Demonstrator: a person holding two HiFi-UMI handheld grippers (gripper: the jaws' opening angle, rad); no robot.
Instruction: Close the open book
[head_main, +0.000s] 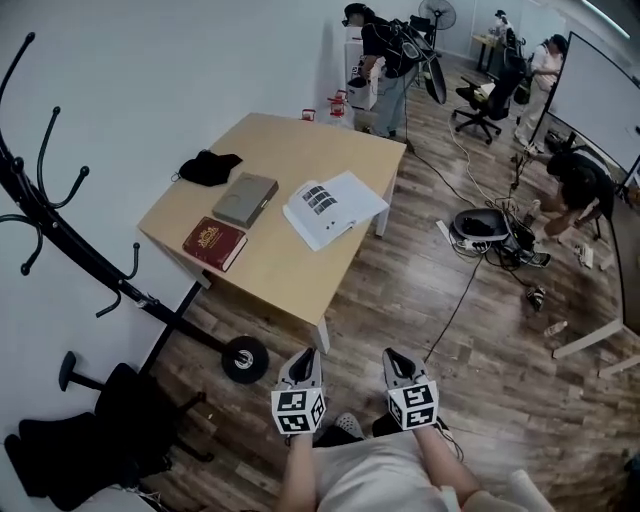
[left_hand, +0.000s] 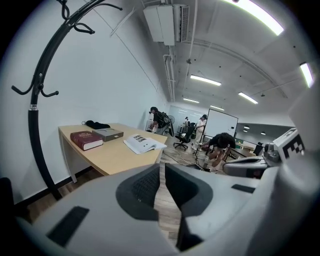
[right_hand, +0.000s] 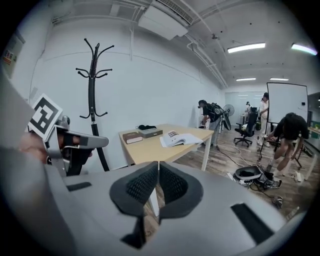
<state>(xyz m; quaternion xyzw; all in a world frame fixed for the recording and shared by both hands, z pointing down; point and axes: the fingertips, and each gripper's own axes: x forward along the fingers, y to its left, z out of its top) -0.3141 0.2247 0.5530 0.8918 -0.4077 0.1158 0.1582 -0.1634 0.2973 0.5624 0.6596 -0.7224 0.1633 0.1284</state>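
An open white book (head_main: 334, 208) with printed pages lies on the right part of a light wooden table (head_main: 295, 262); it also shows as the open book (left_hand: 144, 144) in the left gripper view and the open book (right_hand: 180, 139) in the right gripper view. My left gripper (head_main: 304, 358) and right gripper (head_main: 395, 358) hover side by side over the floor, well short of the table's near corner. Both are shut with nothing between the jaws, seen as the left gripper (left_hand: 162, 167) and right gripper (right_hand: 158, 165) in their own views.
A red book (head_main: 214, 243), a grey book (head_main: 245, 199) and a black cloth (head_main: 208, 167) lie on the table's left. A black coat rack (head_main: 60, 235) stands left, with a wheel (head_main: 244, 359) at the table leg. Cables, a floor device (head_main: 482, 226) and people fill the right.
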